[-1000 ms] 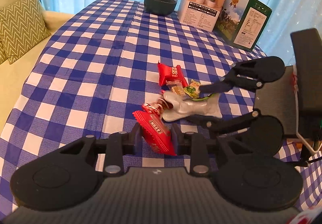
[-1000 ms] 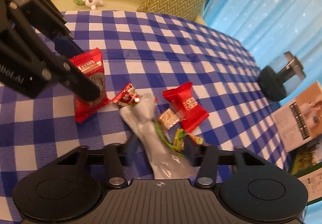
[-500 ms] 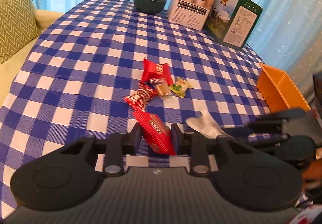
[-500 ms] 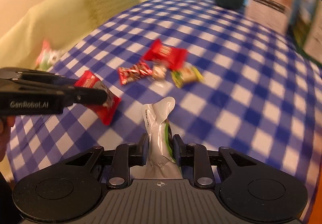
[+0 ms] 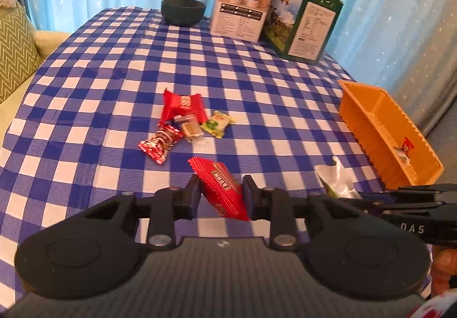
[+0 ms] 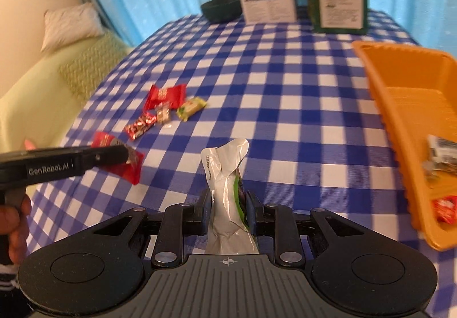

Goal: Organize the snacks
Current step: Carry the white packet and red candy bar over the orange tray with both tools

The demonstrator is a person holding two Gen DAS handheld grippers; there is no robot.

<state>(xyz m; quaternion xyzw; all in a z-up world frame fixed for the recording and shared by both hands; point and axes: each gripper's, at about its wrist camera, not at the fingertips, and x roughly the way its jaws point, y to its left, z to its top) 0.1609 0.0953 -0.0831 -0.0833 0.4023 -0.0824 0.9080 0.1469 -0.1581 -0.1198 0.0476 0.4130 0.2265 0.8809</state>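
Observation:
My left gripper (image 5: 220,195) is shut on a red snack bar (image 5: 220,186), held above the checked tablecloth (image 5: 114,89). My right gripper (image 6: 227,211) is shut on a silver and green snack packet (image 6: 225,189) that sticks up between its pads. In the right wrist view the left gripper (image 6: 125,153) comes in from the left with the red bar (image 6: 128,168). Several small snacks lie together mid-table: a red packet (image 5: 182,106), a red twist candy (image 5: 160,142), a brown one (image 5: 190,128) and a green one (image 5: 218,123). An orange basket (image 6: 400,106) stands on the right with a few snacks inside.
At the table's far edge stand a dark glass jar (image 5: 184,1), a white box (image 5: 242,18) and a green box (image 5: 305,29). A blue curtain hangs behind. A sofa with cushions (image 5: 14,52) lies to the left. A hand (image 6: 14,221) grips the left tool.
The right gripper closed on the silver packet, lifted it off the pile, rolled upright and carried it right toward the orange basket. The left gripper drifted slightly, still holding the red bar.

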